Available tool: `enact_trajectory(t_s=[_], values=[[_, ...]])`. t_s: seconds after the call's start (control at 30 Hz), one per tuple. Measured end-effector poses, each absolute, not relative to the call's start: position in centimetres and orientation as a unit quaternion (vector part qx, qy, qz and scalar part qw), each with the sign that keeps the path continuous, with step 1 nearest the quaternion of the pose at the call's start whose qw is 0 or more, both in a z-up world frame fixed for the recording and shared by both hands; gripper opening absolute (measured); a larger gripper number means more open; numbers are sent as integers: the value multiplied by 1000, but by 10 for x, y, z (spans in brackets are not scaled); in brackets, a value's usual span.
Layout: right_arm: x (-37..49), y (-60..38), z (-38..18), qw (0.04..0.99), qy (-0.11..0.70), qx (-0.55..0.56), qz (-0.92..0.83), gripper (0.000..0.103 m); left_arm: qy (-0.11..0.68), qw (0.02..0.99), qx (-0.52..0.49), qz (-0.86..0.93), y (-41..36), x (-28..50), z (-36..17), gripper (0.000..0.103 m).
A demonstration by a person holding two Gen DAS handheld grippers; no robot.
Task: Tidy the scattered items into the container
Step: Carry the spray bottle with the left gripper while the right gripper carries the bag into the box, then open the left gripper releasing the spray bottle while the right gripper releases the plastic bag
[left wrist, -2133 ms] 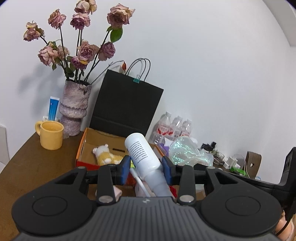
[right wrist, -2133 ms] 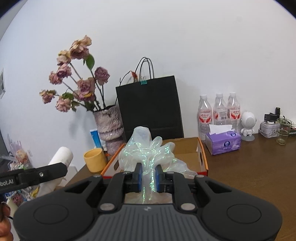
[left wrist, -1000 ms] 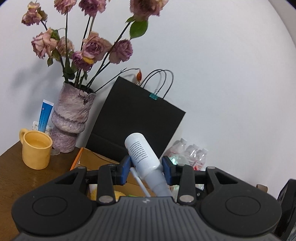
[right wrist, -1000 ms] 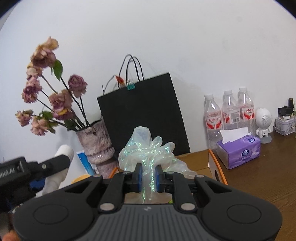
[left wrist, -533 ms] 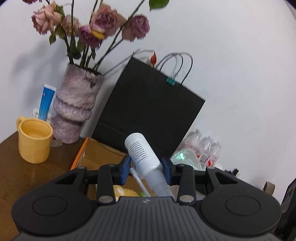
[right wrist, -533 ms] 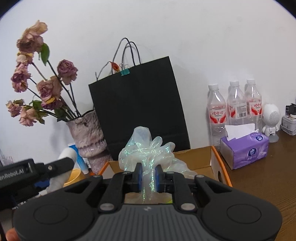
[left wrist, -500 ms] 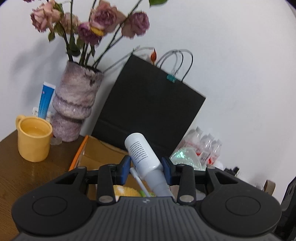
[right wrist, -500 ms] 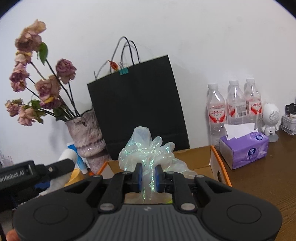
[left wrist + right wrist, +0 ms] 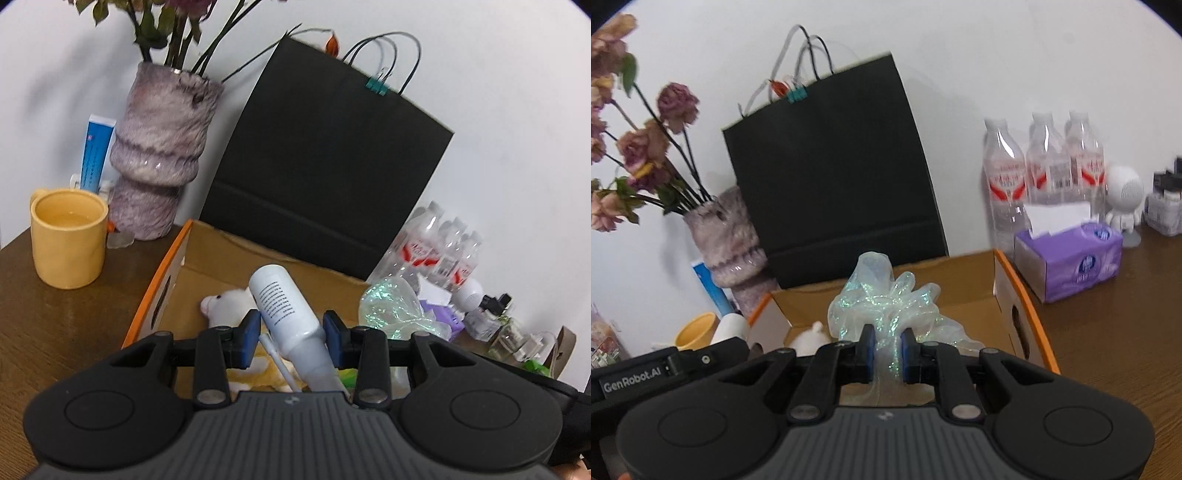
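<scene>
My left gripper [image 9: 291, 338] is shut on a white spray bottle [image 9: 284, 312] that tilts up to the left, above the open cardboard box [image 9: 162, 280] with orange edges. A white and yellow plush toy [image 9: 225, 302] lies inside the box. My right gripper [image 9: 888, 356] is shut on a shimmering translucent bag [image 9: 886, 299], held over the same box [image 9: 1023, 306]. In the left wrist view that bag [image 9: 391, 308] shows at the right. In the right wrist view the left gripper's body and the white bottle [image 9: 733, 326] appear at the lower left.
A black paper bag [image 9: 325, 158] stands behind the box. Left of it are a mottled vase [image 9: 159, 155], a yellow mug [image 9: 66, 240] and a blue tube [image 9: 96, 147]. To the right stand water bottles [image 9: 1045, 166], a purple tissue box [image 9: 1075, 258] and a white figurine [image 9: 1124, 199].
Both grippers have moved closer to the box and dipped toward it, so its inside and the plush toy now show. Each still holds its item.
</scene>
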State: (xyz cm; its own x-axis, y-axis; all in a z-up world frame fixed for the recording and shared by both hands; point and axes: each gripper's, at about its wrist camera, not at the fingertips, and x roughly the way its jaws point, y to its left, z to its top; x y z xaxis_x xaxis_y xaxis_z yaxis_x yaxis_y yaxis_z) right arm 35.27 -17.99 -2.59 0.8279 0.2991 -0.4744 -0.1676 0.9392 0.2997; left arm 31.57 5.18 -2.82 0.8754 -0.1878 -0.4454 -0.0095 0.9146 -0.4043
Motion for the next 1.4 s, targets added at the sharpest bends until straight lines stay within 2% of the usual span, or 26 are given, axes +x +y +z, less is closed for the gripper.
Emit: enact_trajectory(t_s=[0.63,0.67,0.73,0.87,0.9,0.97,1.07,1.13,1.23,1.3,1.4], values=[[367,-179,-46,946,290,114,94,14,268,944,-193,-23,49,327,-42,38],[367,-179,-46,946,290,114,93,15,268,943,-194,-21,50,327,-43,38],[368,-179,-46,945,292,115,94,24,268,943,-195,-18,51,328,-43,38],[369,-179,-47,944,295,114,92,32,267,943,-197,-11,52,328,-44,39],[369,-179,-47,944,295,115,90,37,265,943,-199,-5,53,327,-43,43],[368,-179,-46,945,292,114,91,44,260,944,-201,7,54,324,-41,67],[367,-178,-45,946,288,114,92,59,243,951,-192,23,53,319,-35,82],[366,-178,-44,947,285,114,93,71,236,953,-187,26,52,317,-32,89],[366,-176,-43,948,285,110,96,80,233,955,-181,22,49,315,-30,91],[366,-175,-43,948,285,106,97,86,232,956,-177,22,48,315,-30,96],[365,-173,-42,948,286,102,96,87,232,957,-174,27,46,315,-29,102]])
